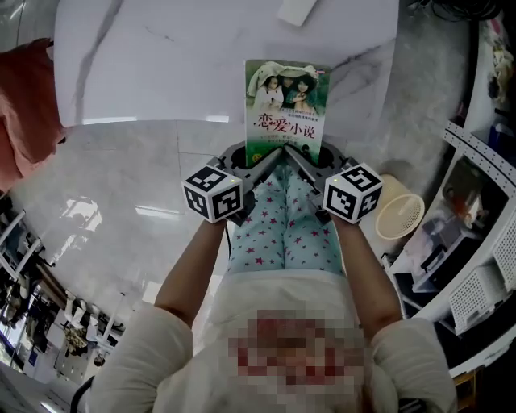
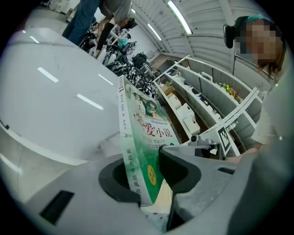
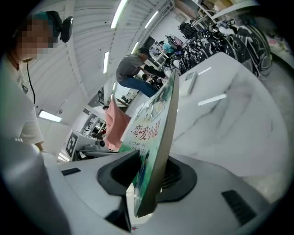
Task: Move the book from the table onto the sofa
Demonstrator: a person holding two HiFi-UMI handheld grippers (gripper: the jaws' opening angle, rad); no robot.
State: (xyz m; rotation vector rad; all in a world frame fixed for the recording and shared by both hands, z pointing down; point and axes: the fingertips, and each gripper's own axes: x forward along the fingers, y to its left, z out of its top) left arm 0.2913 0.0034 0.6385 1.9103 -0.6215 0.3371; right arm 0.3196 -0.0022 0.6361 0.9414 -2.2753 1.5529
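Observation:
A green-covered book [image 1: 287, 109] with a photo and red print is held up off the white marble table [image 1: 161, 56], over its near edge. My left gripper [image 1: 246, 157] is shut on the book's lower left corner and my right gripper [image 1: 322, 157] on its lower right corner. In the left gripper view the book [image 2: 142, 137] stands edge-on between the dark pads of the left gripper [image 2: 147, 176], spine towards the camera. The right gripper view shows the book [image 3: 154, 137] pinched in the right gripper [image 3: 149, 176], its page edge facing the table.
A small white object [image 1: 296, 11] lies at the table's far edge. A salmon-coloured cloth [image 1: 28, 105] hangs at the left. A cream basket [image 1: 401, 214] and white shelving [image 1: 484, 242] stand at the right. A bending person [image 3: 135, 73] is beyond the table.

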